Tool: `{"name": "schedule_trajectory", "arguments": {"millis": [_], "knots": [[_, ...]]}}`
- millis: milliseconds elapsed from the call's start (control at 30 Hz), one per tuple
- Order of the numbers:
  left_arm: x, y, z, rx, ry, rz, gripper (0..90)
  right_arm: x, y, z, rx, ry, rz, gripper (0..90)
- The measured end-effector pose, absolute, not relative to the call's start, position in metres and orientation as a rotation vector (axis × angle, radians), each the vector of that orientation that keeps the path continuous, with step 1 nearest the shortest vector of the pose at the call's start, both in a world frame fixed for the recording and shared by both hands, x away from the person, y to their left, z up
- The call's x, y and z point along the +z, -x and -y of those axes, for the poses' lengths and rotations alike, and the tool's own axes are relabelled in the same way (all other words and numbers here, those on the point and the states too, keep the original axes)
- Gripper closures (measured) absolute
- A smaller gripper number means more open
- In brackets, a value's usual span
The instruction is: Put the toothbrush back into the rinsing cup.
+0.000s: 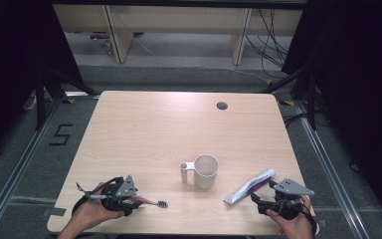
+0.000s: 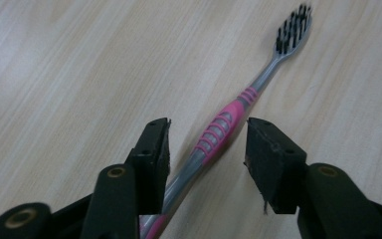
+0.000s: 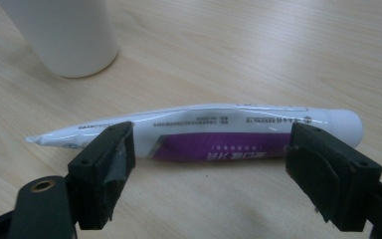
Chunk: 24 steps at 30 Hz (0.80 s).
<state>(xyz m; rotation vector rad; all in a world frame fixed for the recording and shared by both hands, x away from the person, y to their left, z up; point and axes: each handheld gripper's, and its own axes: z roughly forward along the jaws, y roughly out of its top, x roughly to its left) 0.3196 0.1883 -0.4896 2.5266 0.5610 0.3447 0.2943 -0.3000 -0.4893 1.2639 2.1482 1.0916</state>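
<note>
High view: a white mug (image 1: 205,171) is seen near the table's (image 1: 144,129) front edge, centre. The left gripper (image 1: 138,199) is held at the front-left corner over a toothbrush (image 1: 151,202); the right gripper (image 1: 261,191) at the front-right corner by a tube (image 1: 249,186).

Left gripper view: jaws are spread wide, the toothbrush (image 2: 238,110) handle lying flat between them, ungripped.

Right gripper view: jaws are wide open, with the tube (image 3: 214,130) lying crosswise just beyond, nothing held.
</note>
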Motion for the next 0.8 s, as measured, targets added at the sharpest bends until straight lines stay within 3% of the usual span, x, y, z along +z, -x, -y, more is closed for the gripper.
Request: {"name": "schedule_trajectory", "arguments": {"millis": [633,800], "knots": [[-0.491,-0.327,-0.179,0.212,-2.628,-0.552,76.6,-0.490,-0.295,0.299,1.092,-1.246,-2.152,20.6],[-0.490,-0.328,-0.178,0.162,-2.636,-0.573,77.4,-0.489,-0.295,0.299,1.088,-1.241,-2.155,20.6]]}}
